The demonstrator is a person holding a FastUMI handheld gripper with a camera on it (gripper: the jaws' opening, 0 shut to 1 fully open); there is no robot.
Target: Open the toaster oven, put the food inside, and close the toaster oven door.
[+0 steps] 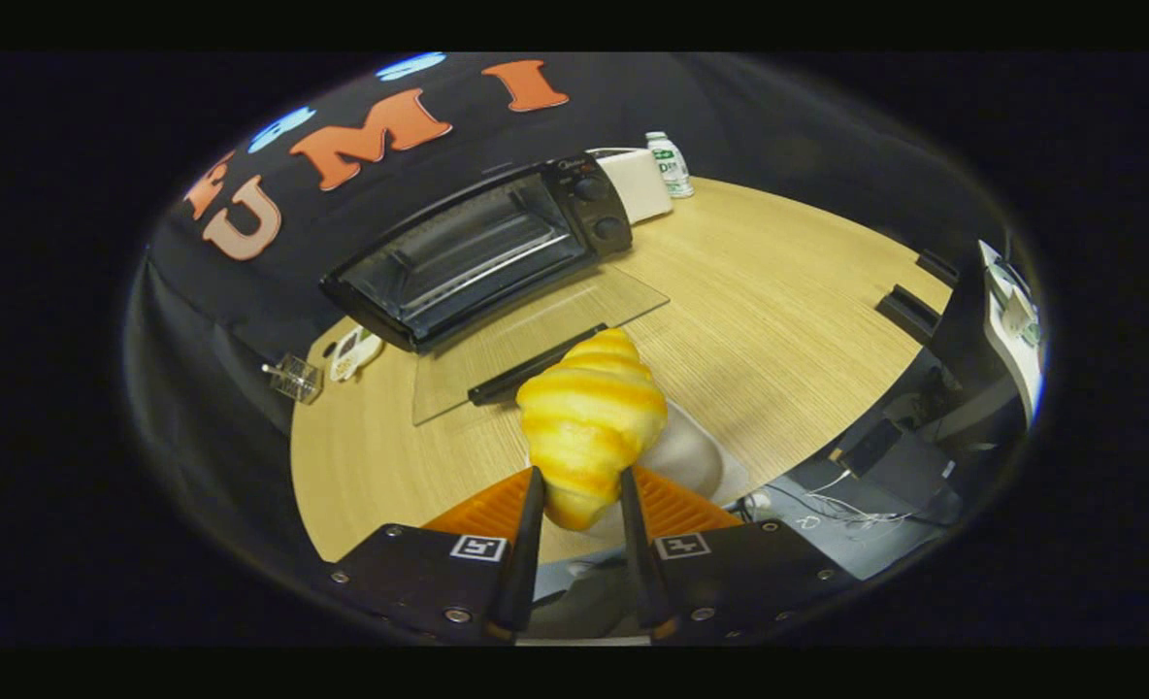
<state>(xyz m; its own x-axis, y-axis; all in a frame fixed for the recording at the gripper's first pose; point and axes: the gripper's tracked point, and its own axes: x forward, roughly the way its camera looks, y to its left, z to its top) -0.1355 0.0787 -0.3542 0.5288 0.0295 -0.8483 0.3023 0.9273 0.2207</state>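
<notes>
— Two small things lay at the left end of the pale wooden worktop [778, 291]: a clear plastic box [295, 379] and a white remote-like object [354, 352].

— And next to them?

— A black toaster oven [477, 252] stood further right, its glass door [536, 340] folded down flat onto the worktop.

— Where was the food?

— The golden-yellow striped croissant [589, 422] was clamped in the gripper [579, 485], both fingers pressing its lower end, just short of the door's handle.

— Anything beyond?

— A white box [640, 184] and a small white bottle [670, 163] stood right of the oven.
</notes>
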